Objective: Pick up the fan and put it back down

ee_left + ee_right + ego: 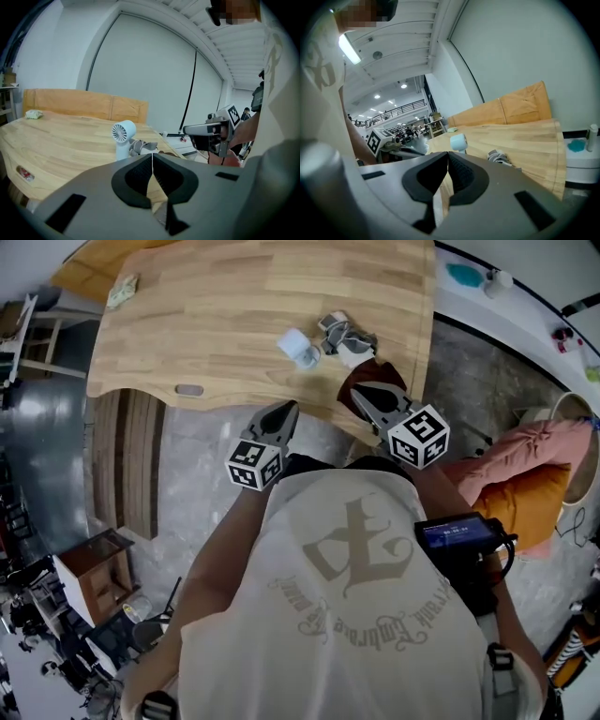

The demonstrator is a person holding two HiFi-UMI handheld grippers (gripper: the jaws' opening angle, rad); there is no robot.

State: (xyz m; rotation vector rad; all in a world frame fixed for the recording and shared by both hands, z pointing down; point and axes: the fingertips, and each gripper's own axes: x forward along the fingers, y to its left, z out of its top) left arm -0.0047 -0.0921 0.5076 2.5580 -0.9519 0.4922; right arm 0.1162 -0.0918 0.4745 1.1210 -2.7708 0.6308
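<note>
Left tongs (289, 410) and right tongs (359, 397) are closed, empty, near the fan (300, 348); shirt lettering (361, 610) illegible.

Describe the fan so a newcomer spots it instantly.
Start at the big wooden table. Near its front edge, toward the right, stands the fan, beside a grey crumpled bundle. It alone is pale blue, with a round grilled head.

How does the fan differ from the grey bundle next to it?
The fan is pale blue with a smooth shell; the grey bundle is crumpled. The fan stands upright on its handle and is taller; the grey bundle lies low and flat. Both rest side by side on the wooden table.
</note>
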